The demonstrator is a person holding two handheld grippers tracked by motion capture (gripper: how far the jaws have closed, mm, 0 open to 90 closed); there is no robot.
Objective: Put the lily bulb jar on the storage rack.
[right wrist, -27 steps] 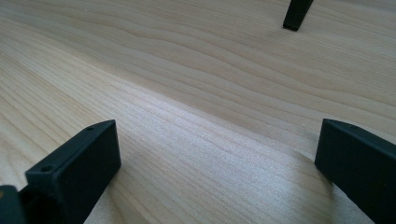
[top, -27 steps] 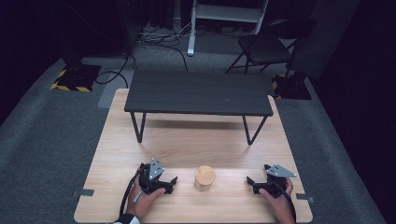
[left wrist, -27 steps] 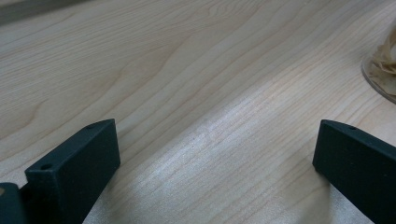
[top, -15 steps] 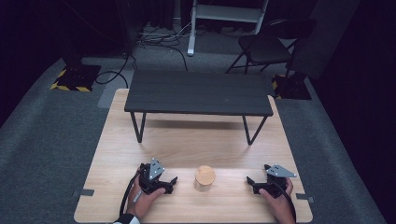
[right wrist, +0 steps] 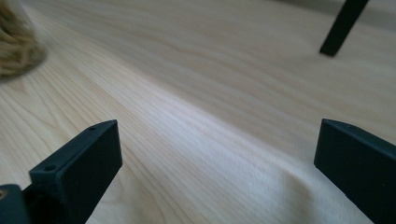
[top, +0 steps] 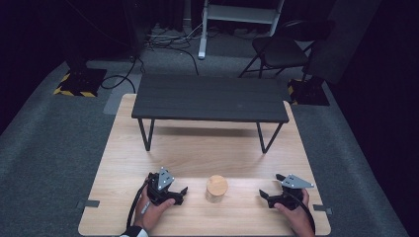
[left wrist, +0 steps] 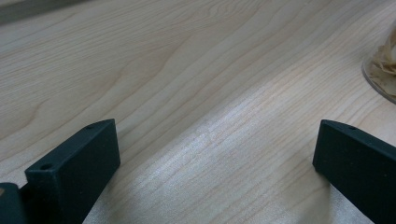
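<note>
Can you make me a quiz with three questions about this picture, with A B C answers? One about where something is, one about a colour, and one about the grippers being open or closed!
1. Where is the small jar?
A. On top of the black bench
B. On the wooden table, between the two grippers
C. On the grey floor

2. What colour is the little bench?
A. Black
B. Red
C. White

3. How are the left gripper and the right gripper?
A. Both shut on the jar
B. One is holding the jar
C. Both open and holding nothing

Answers:
1. B, the jar stands on the wooden table with a gripper on each side.
2. A, its top and legs are black.
3. C, in each gripper view the two jaws stand wide apart with bare wood between them.
</note>
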